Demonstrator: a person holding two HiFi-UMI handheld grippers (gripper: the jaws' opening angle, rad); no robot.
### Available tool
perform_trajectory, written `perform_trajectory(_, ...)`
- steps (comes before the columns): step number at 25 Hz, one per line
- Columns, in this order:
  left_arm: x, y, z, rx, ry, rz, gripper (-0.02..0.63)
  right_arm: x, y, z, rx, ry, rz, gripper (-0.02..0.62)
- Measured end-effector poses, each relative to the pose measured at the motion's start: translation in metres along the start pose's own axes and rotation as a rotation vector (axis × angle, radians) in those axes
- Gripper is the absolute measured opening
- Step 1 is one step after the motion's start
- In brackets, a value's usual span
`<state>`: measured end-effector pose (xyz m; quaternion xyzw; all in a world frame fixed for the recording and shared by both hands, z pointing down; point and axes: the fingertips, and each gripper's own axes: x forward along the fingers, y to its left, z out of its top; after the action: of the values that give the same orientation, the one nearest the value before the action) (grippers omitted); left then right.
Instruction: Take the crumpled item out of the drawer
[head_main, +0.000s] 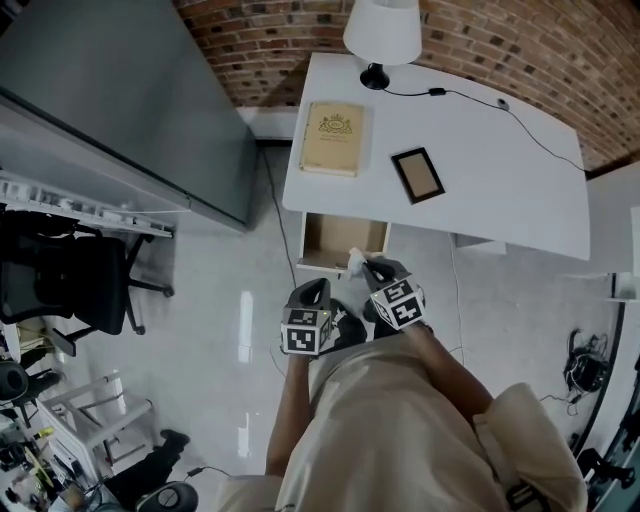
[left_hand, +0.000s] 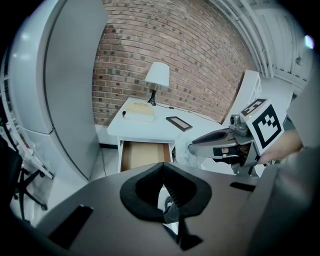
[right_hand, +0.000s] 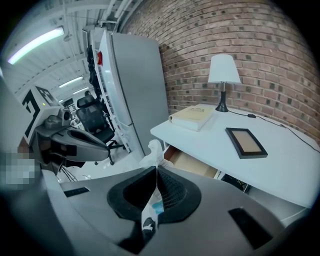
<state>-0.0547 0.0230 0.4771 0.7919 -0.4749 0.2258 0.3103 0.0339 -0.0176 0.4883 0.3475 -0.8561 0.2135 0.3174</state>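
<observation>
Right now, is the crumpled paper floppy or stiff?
Likely floppy and light: the paper sticks up in thin wrinkled folds from the right gripper, whose jaws are shut on it. It probably keeps its creases a bit, and a hard tug might tear it.

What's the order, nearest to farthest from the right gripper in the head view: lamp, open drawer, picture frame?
1. Open drawer, just ahead of the right gripper, which is shut on the crumpled paper.
2. Picture frame, farther back on the desk, to the right.
3. Lamp, at the desk's far edge.
</observation>
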Motion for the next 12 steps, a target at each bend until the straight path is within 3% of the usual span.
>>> perform_trajectory(12,0.0045,-0.0068,0.0067,0.026,-0.001,-0.008,0.015,-0.0029,-0.0078,0.0045,-0.019,-0.010,-0.013,0.034)
